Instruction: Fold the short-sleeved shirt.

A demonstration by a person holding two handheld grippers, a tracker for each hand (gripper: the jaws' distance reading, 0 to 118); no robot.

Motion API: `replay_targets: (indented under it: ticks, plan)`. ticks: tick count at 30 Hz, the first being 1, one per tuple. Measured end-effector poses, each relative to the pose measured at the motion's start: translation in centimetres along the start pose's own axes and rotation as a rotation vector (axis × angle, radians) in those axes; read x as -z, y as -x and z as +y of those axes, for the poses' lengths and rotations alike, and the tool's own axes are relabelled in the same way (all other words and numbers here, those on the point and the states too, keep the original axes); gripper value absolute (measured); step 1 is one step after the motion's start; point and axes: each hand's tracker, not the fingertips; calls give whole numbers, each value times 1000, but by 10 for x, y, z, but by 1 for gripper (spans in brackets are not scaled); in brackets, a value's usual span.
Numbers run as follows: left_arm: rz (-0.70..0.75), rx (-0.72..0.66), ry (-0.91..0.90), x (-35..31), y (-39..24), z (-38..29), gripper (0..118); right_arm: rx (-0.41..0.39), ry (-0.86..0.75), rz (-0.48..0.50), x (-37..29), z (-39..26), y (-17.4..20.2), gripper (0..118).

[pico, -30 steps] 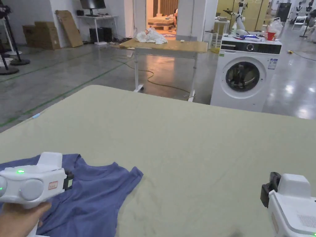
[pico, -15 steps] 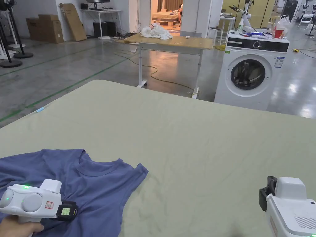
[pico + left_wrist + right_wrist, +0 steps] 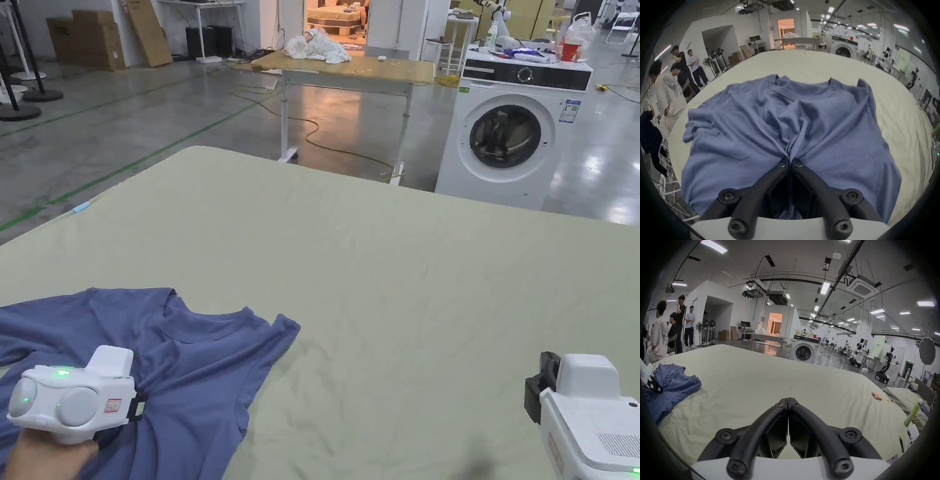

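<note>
Pale green sheeting (image 3: 387,262), matte and finely creased, covers the broad bed-like surface before you, with a polished concrete floor and a white front-loading washing machine (image 3: 509,134) beyond. Your blue short-sleeved shirt (image 3: 786,123) lies rumpled near the left edge, soft knit with a ribbed round collar facing away from you. Your left claw (image 3: 790,162) is clamped on a gathered pleat of the shirt's middle, folds radiating from the pinch. Your right claw (image 3: 788,401) hovers over bare sheet, well apart from the shirt, its black jaws pressed together on nothing. Each white plastic housing carries a small red-bordered sticker, too small to read. Orange cylinders (image 3: 876,395) and a green bottle (image 3: 913,413) rest farther right.
</note>
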Motion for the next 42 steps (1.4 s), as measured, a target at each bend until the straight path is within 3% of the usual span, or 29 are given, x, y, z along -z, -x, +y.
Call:
replay_targets:
  ticks: [14, 22, 33, 42]
  plan:
    - [-55, -75, -372, -111, 0, 68, 0, 25, -40, -12, -11, 8, -7, 0]
    - [-159, 12, -557, -194, -40, 127, 0, 49, -71, -25, -21, 15, -23, 0]
    - [-391, 171, -733, -265, -171, 191, 0, 137, -116, -83, -45, 18, -62, 0]
    - [-632, 263, -668, -242, -312, 186, 0, 178, -152, -173, -72, 11, -109, 0]
